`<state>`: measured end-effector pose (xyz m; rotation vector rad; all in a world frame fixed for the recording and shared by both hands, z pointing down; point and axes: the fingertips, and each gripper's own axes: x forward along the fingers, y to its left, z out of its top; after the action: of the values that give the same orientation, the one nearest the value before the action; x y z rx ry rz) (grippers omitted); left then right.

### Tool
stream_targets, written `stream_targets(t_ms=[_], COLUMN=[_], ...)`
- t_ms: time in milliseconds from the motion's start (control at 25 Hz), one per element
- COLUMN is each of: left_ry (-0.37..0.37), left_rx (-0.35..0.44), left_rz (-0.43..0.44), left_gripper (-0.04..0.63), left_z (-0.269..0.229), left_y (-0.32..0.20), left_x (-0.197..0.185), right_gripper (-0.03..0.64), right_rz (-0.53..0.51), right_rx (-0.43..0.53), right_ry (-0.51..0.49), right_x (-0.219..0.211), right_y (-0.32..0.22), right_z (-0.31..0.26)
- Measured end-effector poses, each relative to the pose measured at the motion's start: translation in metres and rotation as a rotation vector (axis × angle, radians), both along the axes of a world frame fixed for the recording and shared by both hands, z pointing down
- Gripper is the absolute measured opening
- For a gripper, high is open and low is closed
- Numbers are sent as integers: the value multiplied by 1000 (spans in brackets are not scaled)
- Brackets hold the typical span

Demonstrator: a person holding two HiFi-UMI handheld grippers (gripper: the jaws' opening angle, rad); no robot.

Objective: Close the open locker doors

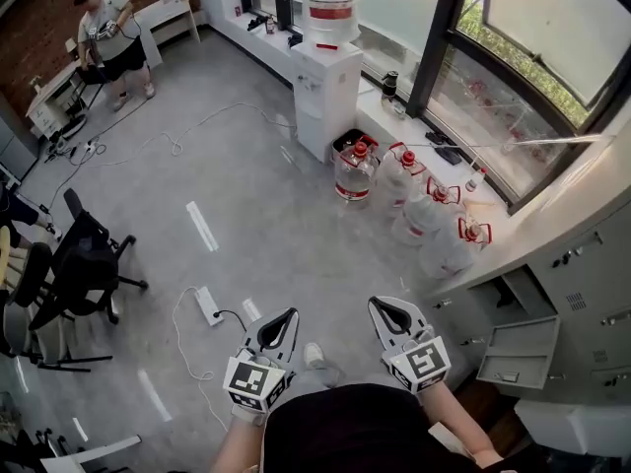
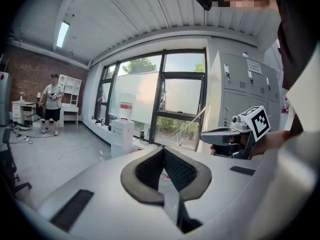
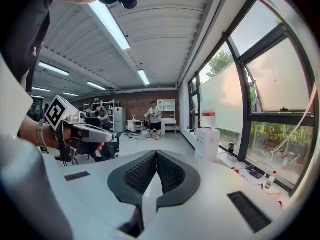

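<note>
- The left gripper (image 1: 293, 313) is at the lower centre of the head view, with its jaws pressed together and nothing between them.
- The right gripper (image 1: 375, 303) is near it, to the right, and its jaws are likewise closed and empty.
- The lockers (image 1: 592, 284) stand along the right edge. One door (image 1: 518, 351) hangs open at the lower right, apart from both grippers.
- A water dispenser (image 1: 324, 77) stands at the upper centre, with water bottles (image 1: 394, 180) on the floor to its right.

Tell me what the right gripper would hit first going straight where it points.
Nothing close. The right gripper points over open floor, with the water dispenser off to its right. Tilted slightly down, it would probably meet bare floor first, though depth is unclear.
</note>
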<state>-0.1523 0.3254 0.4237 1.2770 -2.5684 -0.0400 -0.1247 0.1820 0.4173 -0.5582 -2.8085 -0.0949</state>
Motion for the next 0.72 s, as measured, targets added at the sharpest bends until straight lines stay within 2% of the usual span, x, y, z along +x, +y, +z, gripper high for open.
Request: stream_targets(t_ms=[160,360,560,720], left_ry=[23,2,-1,17], left_rx=[-8,-23,-30,-44], left_rz=[52,162,274,366], left_gripper=[17,18,18,17], left_z=[4,8,8,11], left_y=[6,-26,-73,-119], left_x=[-40,-63,-72,-67], right_gripper=[29,29,29,29], right_rz=[44,130,238,343], right_rx=[19,20,-2,-17], right_ry=[1,4,9,10], right_x=[-36,-59,-60,-45], right_y=[9,-15,-57,-101], right_z=[2,4,5,6])
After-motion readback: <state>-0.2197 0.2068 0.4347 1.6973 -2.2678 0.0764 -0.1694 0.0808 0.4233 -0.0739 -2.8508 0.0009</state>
